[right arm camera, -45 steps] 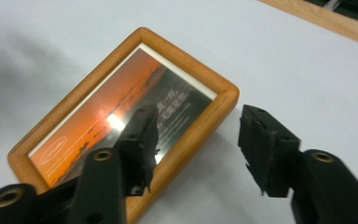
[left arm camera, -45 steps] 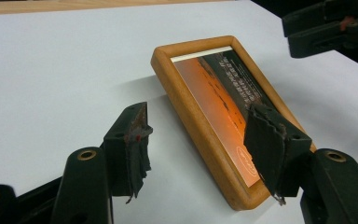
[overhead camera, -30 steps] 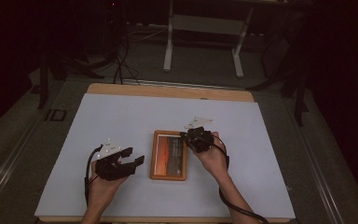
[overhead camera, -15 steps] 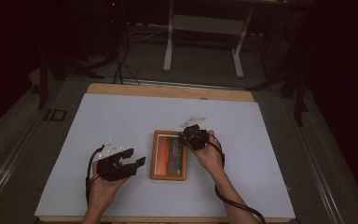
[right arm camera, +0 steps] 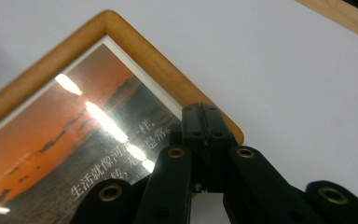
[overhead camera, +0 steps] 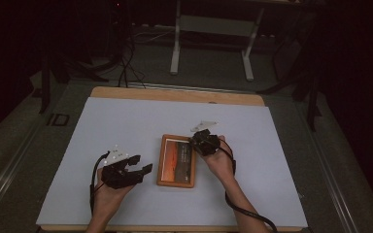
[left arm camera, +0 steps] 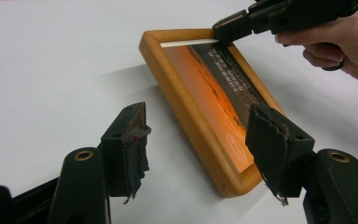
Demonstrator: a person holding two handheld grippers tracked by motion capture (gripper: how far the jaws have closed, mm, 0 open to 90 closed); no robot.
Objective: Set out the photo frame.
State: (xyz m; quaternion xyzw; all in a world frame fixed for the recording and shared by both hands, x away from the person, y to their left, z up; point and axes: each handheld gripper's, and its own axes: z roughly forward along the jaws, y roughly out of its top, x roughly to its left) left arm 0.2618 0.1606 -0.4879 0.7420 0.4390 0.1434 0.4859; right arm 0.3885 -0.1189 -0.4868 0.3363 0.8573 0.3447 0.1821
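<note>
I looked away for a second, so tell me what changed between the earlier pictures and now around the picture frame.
The right gripper, jaws shut, slid a little toward the left along the far end of the picture frame and now sits over its far right corner. The left gripper stayed open beside the frame's left edge, and the frame lies flat where it was.

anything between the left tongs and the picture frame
Nothing: in the high view a bare strip of white table cover separates the open left tongs from the wooden picture frame. The left gripper view shows the same bare gap.
</note>
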